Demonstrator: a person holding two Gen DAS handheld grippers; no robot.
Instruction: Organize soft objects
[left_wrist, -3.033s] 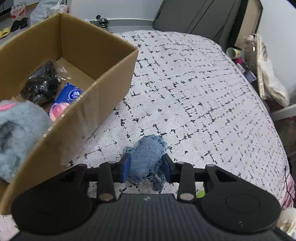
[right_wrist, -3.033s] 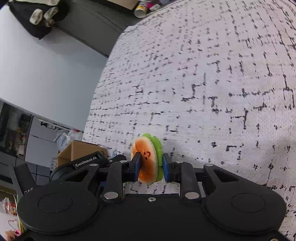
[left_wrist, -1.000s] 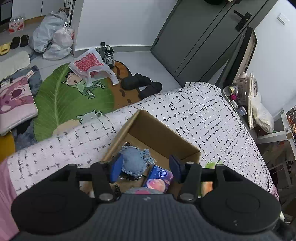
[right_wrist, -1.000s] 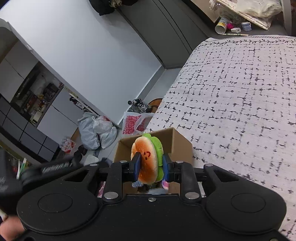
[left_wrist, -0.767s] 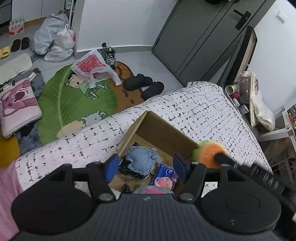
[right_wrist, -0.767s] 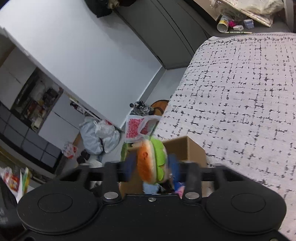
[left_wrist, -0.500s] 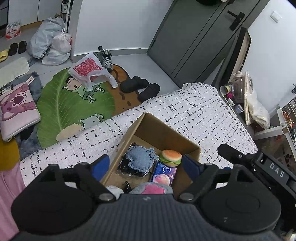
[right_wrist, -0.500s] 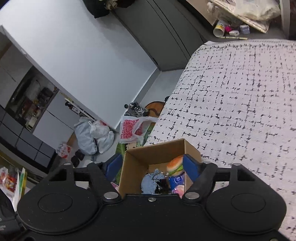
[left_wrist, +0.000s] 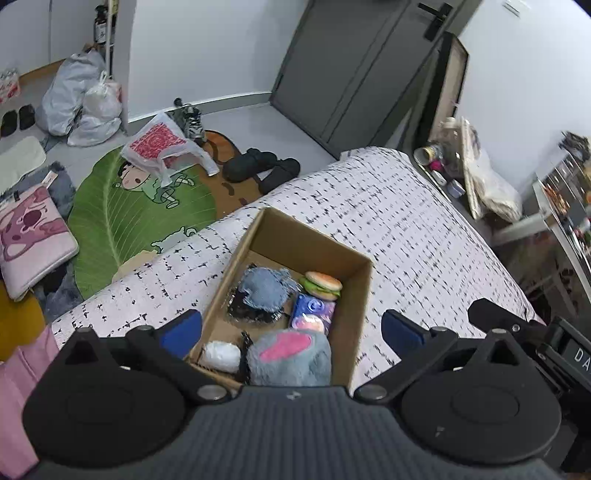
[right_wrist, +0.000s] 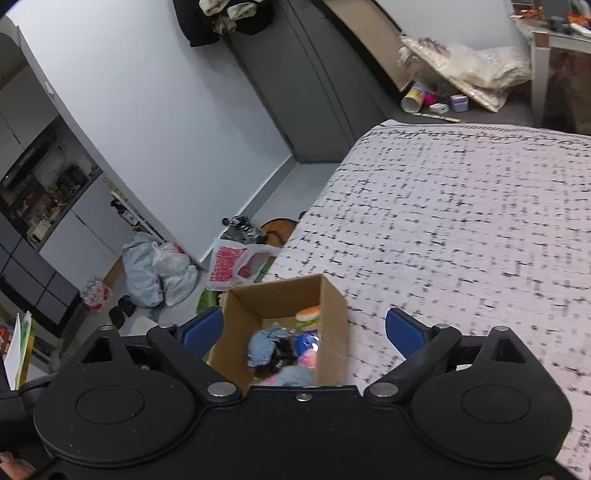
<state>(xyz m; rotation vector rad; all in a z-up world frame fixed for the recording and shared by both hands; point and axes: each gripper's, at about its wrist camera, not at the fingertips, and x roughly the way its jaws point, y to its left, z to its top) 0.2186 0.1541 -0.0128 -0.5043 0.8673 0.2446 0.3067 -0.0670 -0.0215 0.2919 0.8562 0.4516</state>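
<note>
An open cardboard box (left_wrist: 354, 295) (right_wrist: 334, 325) stands on the patterned bed. Inside lie a blue denim piece (left_wrist: 264, 288) (right_wrist: 264, 341), a plush burger (left_wrist: 321, 285) (right_wrist: 307, 316), a blue-and-pink packet (left_wrist: 312, 314), a black bag, a white bundle and a grey plush with a pink patch (left_wrist: 291, 352). My left gripper (left_wrist: 291, 330) hangs above the box, its jaws still opening, nothing between them. My right gripper (right_wrist: 303, 328) is also above the box, jaws still opening and empty. Part of the right gripper's body (left_wrist: 535, 339) shows at the left wrist view's right edge.
The bed's black-and-white cover (left_wrist: 406, 229) (right_wrist: 461, 229) stretches to the right of the box. On the floor beyond lie a green leaf rug (left_wrist: 122, 214), plastic bags (left_wrist: 81, 99), black slippers (left_wrist: 262, 170) and a pink cushion (left_wrist: 29, 236). A cluttered bedside spot (left_wrist: 461, 162) is at the right.
Both grippers opened wide and rose away from the box. The denim piece left the left gripper and the burger left the right; both now lie in the box.
</note>
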